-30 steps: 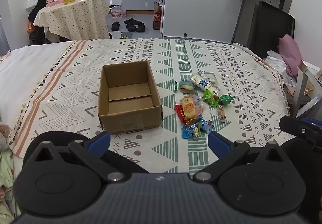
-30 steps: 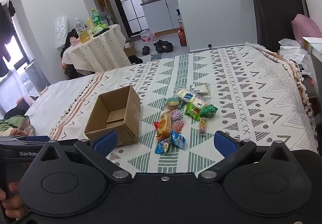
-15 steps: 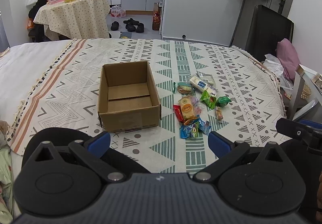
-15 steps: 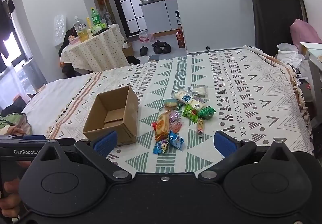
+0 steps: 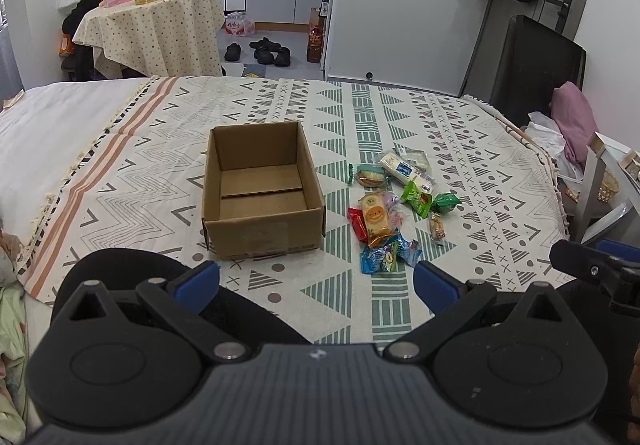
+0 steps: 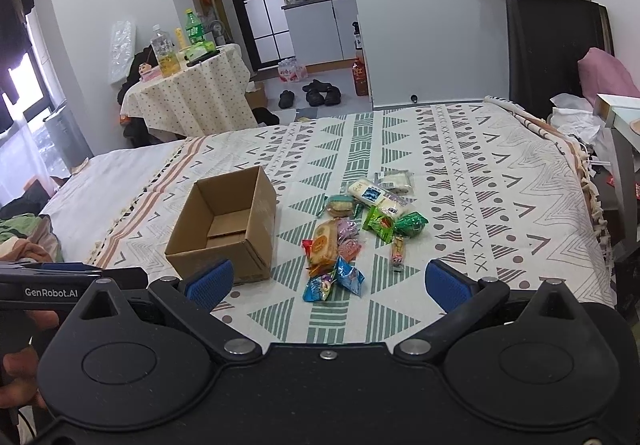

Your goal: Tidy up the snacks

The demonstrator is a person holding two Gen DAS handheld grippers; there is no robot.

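Observation:
An empty brown cardboard box stands on the patterned blanket over the bed. To its right lies a loose pile of wrapped snacks: an orange cake packet, blue packets, green packets and a long white packet. My left gripper is open, held back from the box's near side. My right gripper is open too, short of the blue packets. Neither holds anything.
The bed edge drops off on the right beside a white side table and a pink cushion. Beyond the bed stand a cloth-covered round table with bottles, shoes on the floor and a dark panel. Clothing lies at the left.
Both grippers have drawn back and risen slightly, so the box and snacks look a little farther off. Nothing on the bed has moved.

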